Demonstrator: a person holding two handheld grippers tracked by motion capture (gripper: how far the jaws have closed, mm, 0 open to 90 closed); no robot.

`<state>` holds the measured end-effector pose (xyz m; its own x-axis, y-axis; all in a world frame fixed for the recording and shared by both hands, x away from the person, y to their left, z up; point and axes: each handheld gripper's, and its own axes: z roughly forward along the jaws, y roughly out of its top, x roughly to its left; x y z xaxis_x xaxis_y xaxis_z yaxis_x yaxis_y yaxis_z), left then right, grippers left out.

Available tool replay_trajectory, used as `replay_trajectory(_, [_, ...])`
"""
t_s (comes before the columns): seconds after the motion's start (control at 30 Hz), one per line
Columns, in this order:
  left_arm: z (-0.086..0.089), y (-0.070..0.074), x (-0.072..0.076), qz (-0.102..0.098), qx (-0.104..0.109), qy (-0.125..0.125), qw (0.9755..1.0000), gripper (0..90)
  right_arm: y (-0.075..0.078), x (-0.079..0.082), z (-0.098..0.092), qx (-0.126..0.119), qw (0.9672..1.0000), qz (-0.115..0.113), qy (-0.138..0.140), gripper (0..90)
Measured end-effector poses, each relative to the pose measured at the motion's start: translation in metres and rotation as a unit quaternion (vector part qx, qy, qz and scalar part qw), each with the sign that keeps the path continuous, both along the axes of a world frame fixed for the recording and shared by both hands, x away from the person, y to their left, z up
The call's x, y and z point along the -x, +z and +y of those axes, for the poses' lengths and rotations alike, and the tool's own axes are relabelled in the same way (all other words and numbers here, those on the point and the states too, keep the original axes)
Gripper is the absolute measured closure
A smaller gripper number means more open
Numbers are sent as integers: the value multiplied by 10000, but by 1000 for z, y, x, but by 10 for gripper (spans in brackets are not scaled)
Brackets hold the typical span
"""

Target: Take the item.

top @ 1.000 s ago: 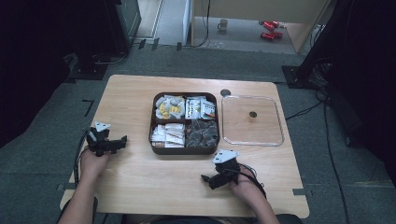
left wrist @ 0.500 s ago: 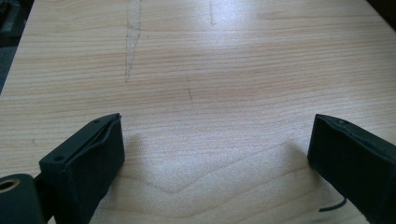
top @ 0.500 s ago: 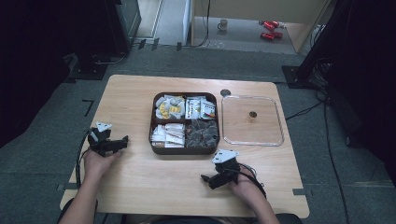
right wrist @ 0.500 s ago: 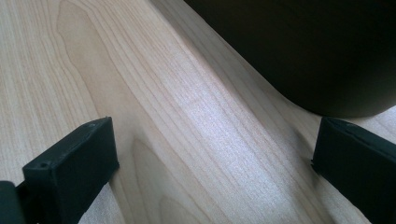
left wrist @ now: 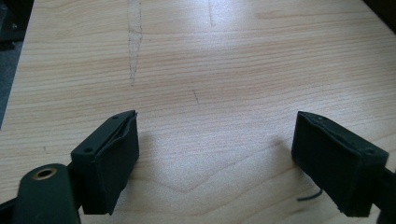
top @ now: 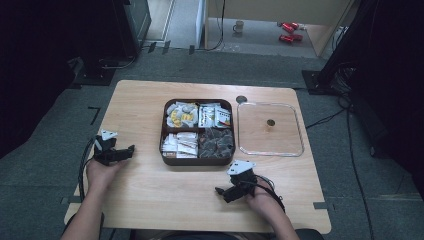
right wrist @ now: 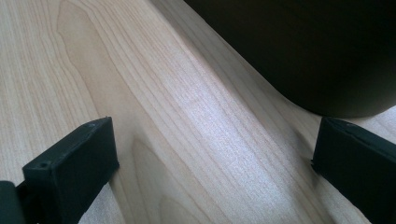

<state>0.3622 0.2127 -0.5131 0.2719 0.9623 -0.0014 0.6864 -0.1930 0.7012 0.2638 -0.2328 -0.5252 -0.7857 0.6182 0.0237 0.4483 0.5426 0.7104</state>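
Observation:
A dark brown box [top: 198, 160] with four compartments sits at the table's middle. It holds yellow-and-white wrapped pieces [top: 181, 115], printed white packets [top: 214, 115], white sachets [top: 180, 144] and dark packets [top: 216, 143]. My left gripper [top: 129, 151] rests on the wood left of the box, open and pointing toward it. Its jaws [left wrist: 217, 126] stand wide apart over bare wood. My right gripper [top: 221, 194] lies in front of the box, open and pointing left. Nothing lies between its fingers [right wrist: 217, 128], and the box's dark wall [right wrist: 303, 46] rises just beyond them.
A clear square lid or tray [top: 270, 129] lies right of the box. A small dark hole [top: 241, 99] marks the table behind them. Bare wood spreads along the table's front and left side [top: 150, 195]. Cables trail from both grippers.
The left hand has shifted very slightly; the gripper stays in nearly the same spot. The right gripper has not moved.

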Motion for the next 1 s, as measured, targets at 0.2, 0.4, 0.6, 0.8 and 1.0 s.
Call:
replay_trajectory(0.2, [0, 1, -1, 39, 2, -54, 10000, 175, 0, 0, 0, 0, 10000, 0, 0, 0])
replay_trajectory(0.4, [1, 4, -1, 70, 145, -189, 9997, 259, 0, 0, 0, 0, 10000, 1, -1, 0])
replay_trajectory(0.6, [2, 7, -3, 169, 213, -355, 9990, 320, 0, 0, 0, 0, 10000, 0, -2, 0])
replay_trajectory(0.8, [2, 12, -3, 176, 283, -474, 9983, 340, 0, 0, 0, 1, 10000, 0, 0, 0])
replay_trajectory(1.0, [-1, 18, -2, 125, 359, -562, 9977, 361, 0, 0, 0, 5, 10000, 4, 0, 0])
